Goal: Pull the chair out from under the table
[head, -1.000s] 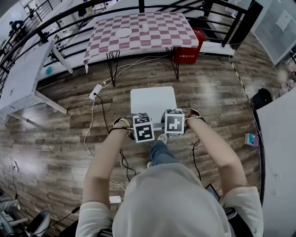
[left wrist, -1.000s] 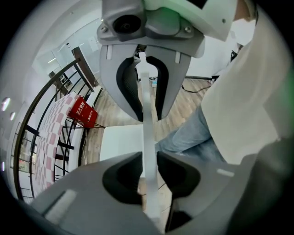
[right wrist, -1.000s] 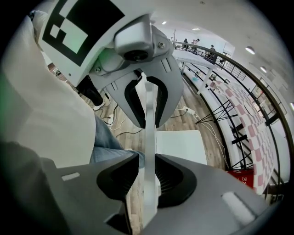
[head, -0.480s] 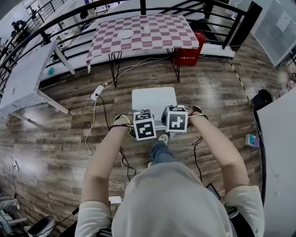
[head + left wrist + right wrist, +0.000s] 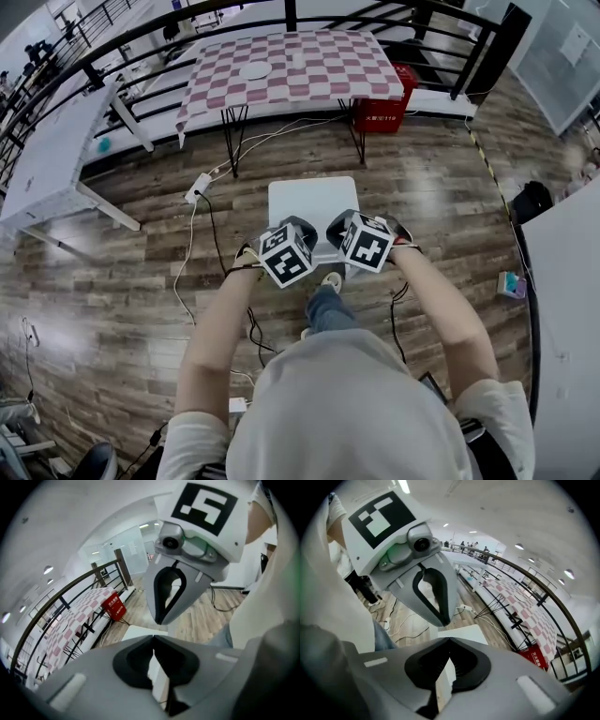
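Note:
The white chair (image 5: 312, 202) stands out on the wood floor, well apart from the checkered table (image 5: 291, 66) behind it. Both grippers hover over the chair's near edge, tilted toward each other. My left gripper (image 5: 298, 228) is shut, its tips meeting with nothing between them (image 5: 153, 637). My right gripper (image 5: 339, 228) is likewise shut and empty (image 5: 449, 639). Each gripper view shows the other gripper just ahead, and the chair's white seat (image 5: 140, 631) (image 5: 461, 632) below the jaws.
A red box (image 5: 380, 108) sits under the checkered table's right side. Cables and a power strip (image 5: 197, 186) lie on the floor left of the chair. White tables stand at the left (image 5: 47, 159) and right (image 5: 567, 281). A black railing runs behind.
Both grippers have lifted off the chair's near edge and rolled, their marker cubes now tilted toward each other. The chair has stayed in place.

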